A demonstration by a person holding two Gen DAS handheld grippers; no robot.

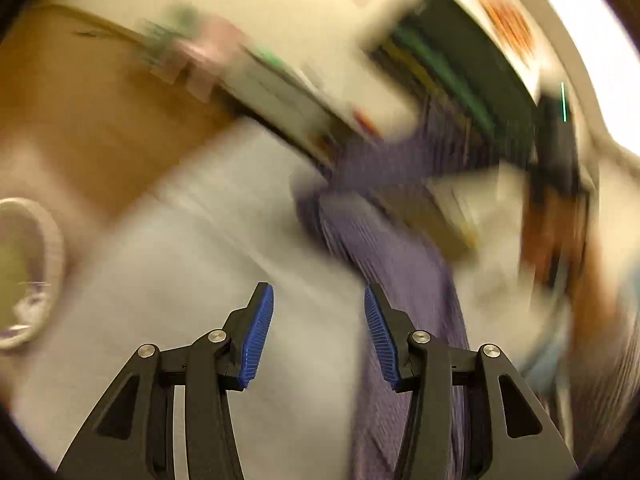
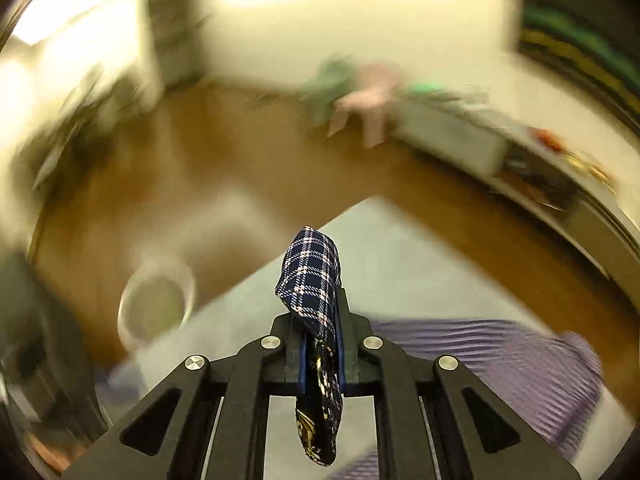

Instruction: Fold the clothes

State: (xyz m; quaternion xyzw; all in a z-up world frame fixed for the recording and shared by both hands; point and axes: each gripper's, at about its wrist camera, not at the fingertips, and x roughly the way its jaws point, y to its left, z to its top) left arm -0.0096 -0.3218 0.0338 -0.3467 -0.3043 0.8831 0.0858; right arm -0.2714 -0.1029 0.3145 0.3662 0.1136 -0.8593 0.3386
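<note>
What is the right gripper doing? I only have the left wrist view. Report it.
Observer: The right gripper is shut on a navy plaid cloth.
Operator: Describe how the cloth sits.
Observer: One end sticks up past the fingertips. The other end hangs below the jaws and shows a gold-patterned side.

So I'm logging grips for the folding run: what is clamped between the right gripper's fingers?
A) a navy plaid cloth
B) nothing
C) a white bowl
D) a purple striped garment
A: in the right wrist view the right gripper is shut on the navy plaid cloth, which sticks out past its tips.
</note>
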